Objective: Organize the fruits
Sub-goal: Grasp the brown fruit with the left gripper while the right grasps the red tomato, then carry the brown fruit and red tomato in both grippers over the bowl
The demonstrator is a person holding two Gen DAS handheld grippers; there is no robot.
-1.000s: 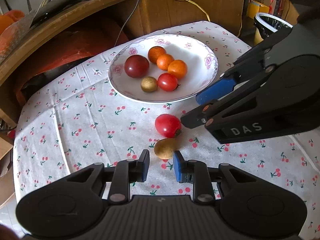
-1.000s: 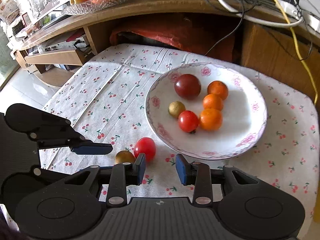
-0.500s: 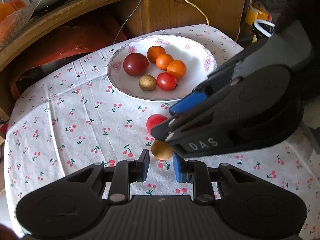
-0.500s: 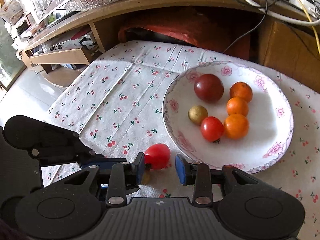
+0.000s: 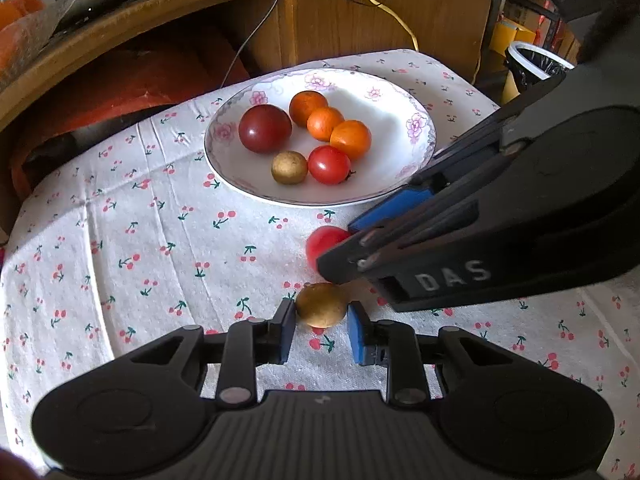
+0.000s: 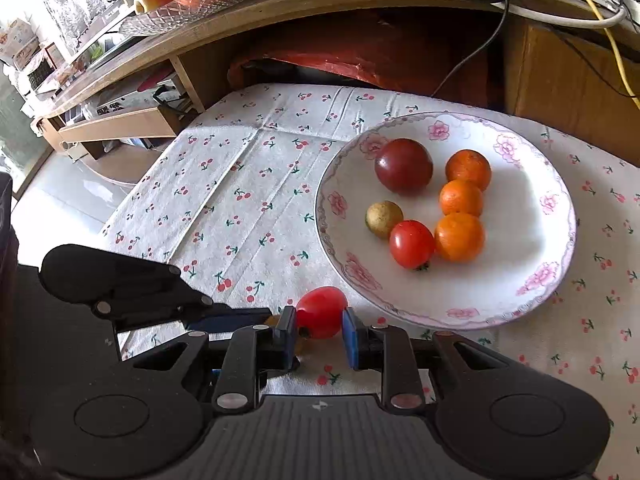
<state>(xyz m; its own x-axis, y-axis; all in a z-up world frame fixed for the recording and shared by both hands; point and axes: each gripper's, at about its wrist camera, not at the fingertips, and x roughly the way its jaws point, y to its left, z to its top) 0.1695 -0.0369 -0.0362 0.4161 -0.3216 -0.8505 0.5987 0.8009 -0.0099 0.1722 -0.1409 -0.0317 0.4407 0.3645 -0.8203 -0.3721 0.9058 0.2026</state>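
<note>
Jaws narrow: left gripper brackets a brown fruit, right gripper a tomato, beside the plate.

Tablecloth: white, scattered with small red cherry pairs on green stems.

Plate: white, pink flower clusters around the rim with a thin lilac scroll border.

On plate: one dark maroon fruit; three orange citrus; one bright red tomato with a green calyx; one small dull golden-brown fruit.

Off plate, on cloth: red tomato, glossy; golden-brown fruit, yellower on its lit lower side.

Left gripper: black body, blue finger pads. Right gripper: same black and blue; white letters "DAS" on its side in the left wrist view.

Shelf behind: brown wood, red cloth beneath.
</note>
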